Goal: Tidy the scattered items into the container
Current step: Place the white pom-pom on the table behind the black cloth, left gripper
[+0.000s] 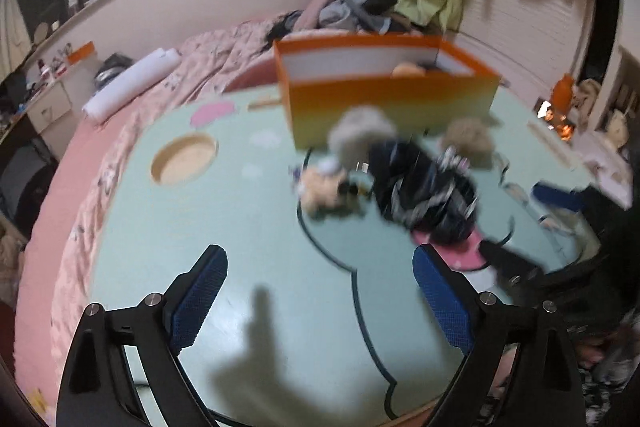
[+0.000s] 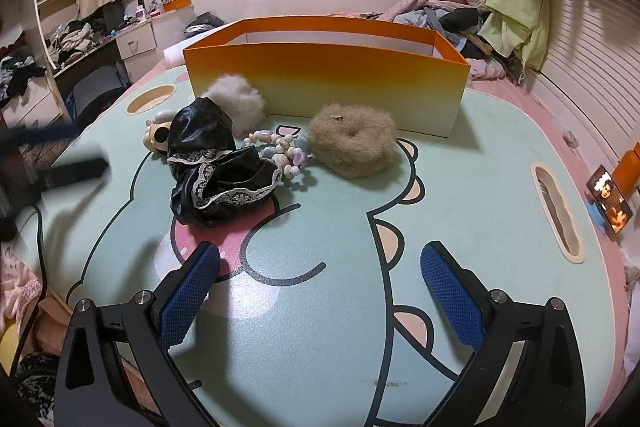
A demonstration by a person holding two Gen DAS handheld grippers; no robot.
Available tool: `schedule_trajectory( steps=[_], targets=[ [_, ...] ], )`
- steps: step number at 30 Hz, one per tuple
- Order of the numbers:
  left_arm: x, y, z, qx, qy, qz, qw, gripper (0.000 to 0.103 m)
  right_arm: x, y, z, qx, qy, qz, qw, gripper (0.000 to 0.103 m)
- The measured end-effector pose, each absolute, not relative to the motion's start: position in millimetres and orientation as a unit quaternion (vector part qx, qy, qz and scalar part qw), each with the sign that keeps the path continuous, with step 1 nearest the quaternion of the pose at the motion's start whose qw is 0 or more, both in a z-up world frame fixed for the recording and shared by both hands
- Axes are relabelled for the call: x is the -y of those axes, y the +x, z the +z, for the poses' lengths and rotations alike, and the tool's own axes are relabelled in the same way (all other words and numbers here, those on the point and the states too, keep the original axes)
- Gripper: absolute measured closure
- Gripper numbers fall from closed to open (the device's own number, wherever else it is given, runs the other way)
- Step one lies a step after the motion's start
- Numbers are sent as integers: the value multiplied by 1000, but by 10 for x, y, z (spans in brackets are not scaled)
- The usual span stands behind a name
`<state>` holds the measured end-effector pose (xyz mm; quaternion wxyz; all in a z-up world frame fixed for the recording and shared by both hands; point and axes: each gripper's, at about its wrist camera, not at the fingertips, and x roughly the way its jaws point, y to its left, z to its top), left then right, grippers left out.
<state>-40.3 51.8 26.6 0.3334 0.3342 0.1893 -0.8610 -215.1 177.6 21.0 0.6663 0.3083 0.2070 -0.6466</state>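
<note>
An orange box (image 2: pixel 320 83) stands at the far side of the mint cartoon table (image 2: pixel 320 339). In front of it lie a black satin lace-trimmed cloth (image 2: pixel 216 171), a white fluffy scrunchie (image 2: pixel 240 99), a tan scrunchie (image 2: pixel 352 143), a bead bracelet (image 2: pixel 280 147) and a cream hair clip (image 2: pixel 158 135). My right gripper (image 2: pixel 320 259) is open and empty, short of the cloth. My left gripper (image 1: pixel 320 259) is open and empty, facing the blurred cloth (image 1: pixel 424 191) and box (image 1: pixel 392 99). Something tan (image 1: pixel 408 69) lies inside the box.
The table has a round cup hole (image 1: pixel 184 159) and a long slot (image 2: pixel 556 211). It sits on a bed with a pink quilt (image 1: pixel 80 211). Behind the box lies a pile of clothes (image 2: pixel 440 7). A lit phone (image 2: pixel 608 195) stands at the right.
</note>
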Motion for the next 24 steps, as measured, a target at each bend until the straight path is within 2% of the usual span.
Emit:
schedule_trajectory(
  steps=[5, 8, 10, 24],
  targets=[
    [-584, -471, 96, -178, 334, -851, 364, 9, -1780, -2156, 210, -207, 308, -646, 667, 3],
    [-583, -433, 38, -190, 323, -851, 367, 0, -1777, -2155, 210, -208, 308, -646, 667, 3],
    [-548, -411, 2, -210, 317, -853, 358, 0, -1785, -2154, 209, -208, 308, -646, 667, 3],
    [-543, -429, -51, -205, 300, -862, 354, 0, -1826, -2157, 213, -214, 311, -649, 661, 0]
  ],
)
